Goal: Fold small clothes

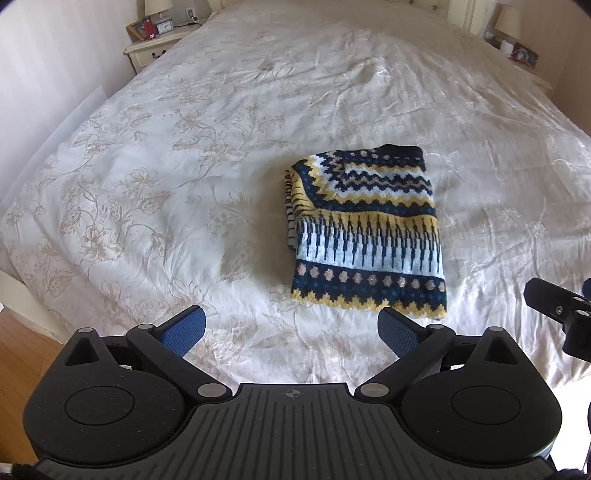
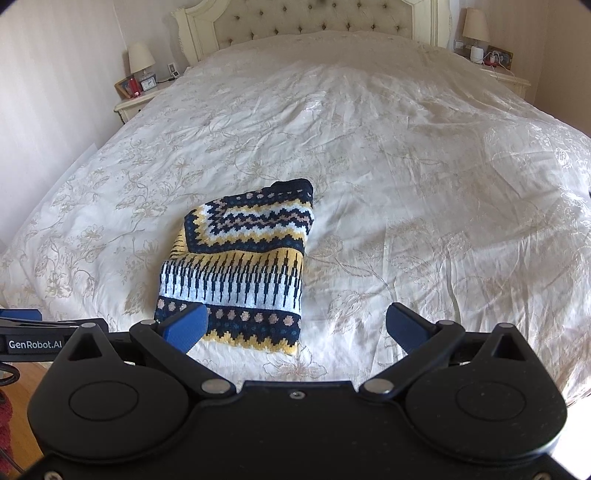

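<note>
A small knitted sweater (image 1: 365, 229) in navy, yellow and white lies folded into a compact rectangle on the white floral bedspread (image 1: 184, 166). It also shows in the right wrist view (image 2: 240, 266). My left gripper (image 1: 291, 328) is open and empty, held just short of the sweater's near edge. My right gripper (image 2: 295, 328) is open and empty, near the sweater's near right corner; its left fingertip (image 2: 188, 326) overlaps the hem in view. Part of the right gripper (image 1: 561, 306) shows at the left view's right edge.
A nightstand with lamp, clock and picture frame (image 2: 138, 92) stands left of the bed. A second nightstand with lamp (image 2: 491, 59) stands at the right. A tufted headboard (image 2: 314, 18) is at the far end. Wooden floor (image 1: 18, 354) shows at lower left.
</note>
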`<move>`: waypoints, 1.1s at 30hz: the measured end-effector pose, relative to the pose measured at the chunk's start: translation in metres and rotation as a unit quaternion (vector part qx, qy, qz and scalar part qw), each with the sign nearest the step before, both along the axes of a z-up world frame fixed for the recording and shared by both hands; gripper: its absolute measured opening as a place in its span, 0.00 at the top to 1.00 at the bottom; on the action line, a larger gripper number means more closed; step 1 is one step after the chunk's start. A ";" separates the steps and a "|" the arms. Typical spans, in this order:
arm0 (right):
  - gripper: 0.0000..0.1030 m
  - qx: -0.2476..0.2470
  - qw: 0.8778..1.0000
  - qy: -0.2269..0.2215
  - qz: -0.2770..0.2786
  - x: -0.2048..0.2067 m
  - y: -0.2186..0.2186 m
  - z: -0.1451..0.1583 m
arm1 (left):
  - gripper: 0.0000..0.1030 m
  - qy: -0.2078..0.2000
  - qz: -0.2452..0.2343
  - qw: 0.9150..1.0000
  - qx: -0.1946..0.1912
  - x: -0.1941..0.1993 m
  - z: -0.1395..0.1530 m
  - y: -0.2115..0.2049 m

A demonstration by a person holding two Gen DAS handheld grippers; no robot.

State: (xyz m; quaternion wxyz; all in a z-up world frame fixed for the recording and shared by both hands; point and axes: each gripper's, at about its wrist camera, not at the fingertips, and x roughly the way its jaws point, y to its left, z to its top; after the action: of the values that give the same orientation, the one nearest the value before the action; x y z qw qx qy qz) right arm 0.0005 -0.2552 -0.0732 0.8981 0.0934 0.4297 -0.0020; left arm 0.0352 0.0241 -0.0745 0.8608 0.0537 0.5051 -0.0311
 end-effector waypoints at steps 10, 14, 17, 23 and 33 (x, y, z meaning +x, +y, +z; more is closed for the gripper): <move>0.01 0.006 1.000 0.004 0.005 -0.002 0.000 -0.002 | 0.02 0.007 -0.001 1.000 0.004 -0.002 -0.001 -0.002; 0.01 0.009 1.000 0.005 0.004 -0.004 0.001 -0.003 | 0.02 0.009 -0.004 1.000 0.007 -0.003 -0.002 -0.004; 0.01 0.013 1.000 0.006 0.003 -0.004 0.000 -0.004 | 0.02 0.011 -0.007 1.000 0.010 -0.003 -0.003 -0.005; 0.01 0.017 1.000 0.006 -0.001 -0.006 -0.001 -0.005 | 0.02 0.015 -0.008 1.000 0.012 -0.005 -0.005 -0.004; 0.01 0.023 1.000 0.008 -0.003 -0.008 0.001 -0.007 | 0.02 0.024 -0.009 1.000 0.012 -0.008 -0.009 -0.005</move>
State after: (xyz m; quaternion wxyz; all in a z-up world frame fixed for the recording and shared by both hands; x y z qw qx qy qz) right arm -0.0079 -0.2543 -0.0797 0.8924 0.1150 0.4362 0.0045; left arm 0.0276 0.0195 -0.0832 0.8474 0.0676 0.5255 -0.0345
